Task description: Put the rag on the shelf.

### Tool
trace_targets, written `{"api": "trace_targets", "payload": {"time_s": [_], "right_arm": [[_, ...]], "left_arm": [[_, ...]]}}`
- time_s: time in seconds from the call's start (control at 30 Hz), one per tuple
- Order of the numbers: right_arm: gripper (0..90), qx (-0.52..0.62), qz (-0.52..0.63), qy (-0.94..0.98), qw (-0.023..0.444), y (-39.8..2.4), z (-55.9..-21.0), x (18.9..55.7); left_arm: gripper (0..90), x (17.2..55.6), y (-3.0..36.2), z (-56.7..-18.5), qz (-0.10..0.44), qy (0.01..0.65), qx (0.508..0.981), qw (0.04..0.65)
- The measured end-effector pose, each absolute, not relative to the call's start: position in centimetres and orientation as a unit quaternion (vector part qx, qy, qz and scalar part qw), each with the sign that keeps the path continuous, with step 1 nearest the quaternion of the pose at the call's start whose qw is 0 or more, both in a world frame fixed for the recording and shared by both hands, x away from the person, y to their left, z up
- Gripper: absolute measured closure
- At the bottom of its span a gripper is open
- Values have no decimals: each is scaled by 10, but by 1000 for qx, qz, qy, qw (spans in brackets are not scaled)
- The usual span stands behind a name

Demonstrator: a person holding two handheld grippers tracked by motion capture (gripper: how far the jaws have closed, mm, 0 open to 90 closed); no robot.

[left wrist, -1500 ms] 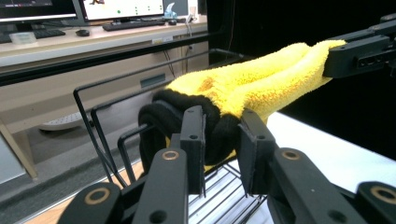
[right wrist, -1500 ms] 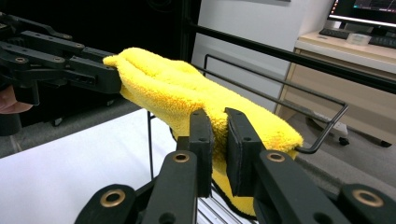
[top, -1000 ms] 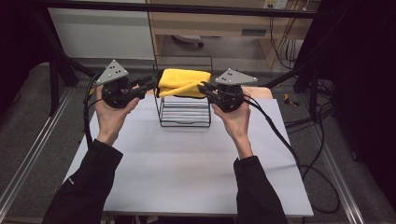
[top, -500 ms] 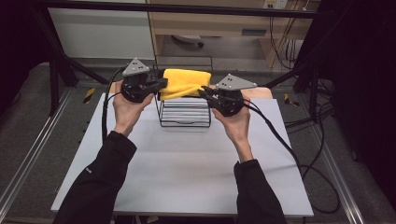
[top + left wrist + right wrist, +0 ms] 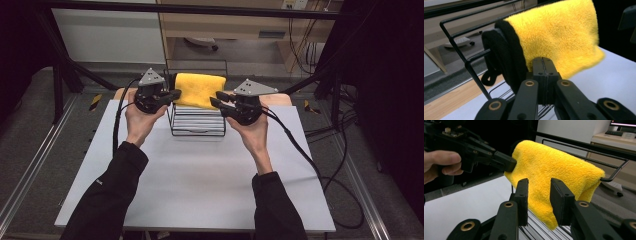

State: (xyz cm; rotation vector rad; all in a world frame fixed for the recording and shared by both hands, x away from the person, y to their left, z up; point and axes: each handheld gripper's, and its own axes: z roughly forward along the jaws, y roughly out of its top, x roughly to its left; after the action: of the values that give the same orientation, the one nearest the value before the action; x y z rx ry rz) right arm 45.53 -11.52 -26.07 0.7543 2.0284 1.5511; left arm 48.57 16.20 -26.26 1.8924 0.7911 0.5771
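Yellow plush cloth (image 5: 199, 90), folded and draped over the top bar of a black wire rack (image 5: 196, 122), which stands at the far middle of the white table (image 5: 200, 180); in the left gripper view a black fabric layer (image 5: 504, 55) lies against the cloth's near face, beside the rack's upright wire. Left gripper (image 5: 172, 95), held in the person's left hand (image 5: 140, 120), reaches the cloth's left end; its jaws are pressed fully together, pad against pad, with nothing seen between them, and their tips rest against or just in front of the cloth's lower edge; whether any fibre is pinched cannot be told. Right gripper (image 5: 216, 98), held in the right hand (image 5: 252, 132), points at the cloth's right end; its jaws stand partly apart and have just been opening; in the right gripper view the cloth hangs beyond the gap between them, the pads (image 5: 522, 195) not pressing on it. Both grippers carry a grey three-cornered plate on top; cables trail from each toward the table's edges. Rack's lower tier shows pale parallel wires beneath the hanging cloth.
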Motion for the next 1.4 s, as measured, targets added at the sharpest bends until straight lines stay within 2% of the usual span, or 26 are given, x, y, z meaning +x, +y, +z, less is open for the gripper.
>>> {"api": "trace_targets", "payload": {"time_s": [0.2, 0.53, 0.77, 1.0, 1.3, 1.4], "right_arm": [[895, 297, 539, 755, 226, -109, -272, 464], [900, 340, 506, 757, 234, -113, -297, 485], [890, 334, 510, 756, 237, -114, -298, 484], [778, 324, 529, 751, 225, -124, -293, 468], [553, 336, 531, 748, 213, -150, -291, 453], [423, 344, 530, 747, 209, -157, -294, 449]], "left_arm": [[900, 488, 161, -270, 236, 322, 779, 483], [900, 494, 158, -280, 235, 327, 780, 479], [898, 494, 160, -282, 225, 330, 776, 487], [835, 481, 168, -283, 219, 326, 780, 487], [594, 464, 187, -295, 212, 329, 793, 468], [520, 458, 195, -303, 213, 327, 799, 458]]}}
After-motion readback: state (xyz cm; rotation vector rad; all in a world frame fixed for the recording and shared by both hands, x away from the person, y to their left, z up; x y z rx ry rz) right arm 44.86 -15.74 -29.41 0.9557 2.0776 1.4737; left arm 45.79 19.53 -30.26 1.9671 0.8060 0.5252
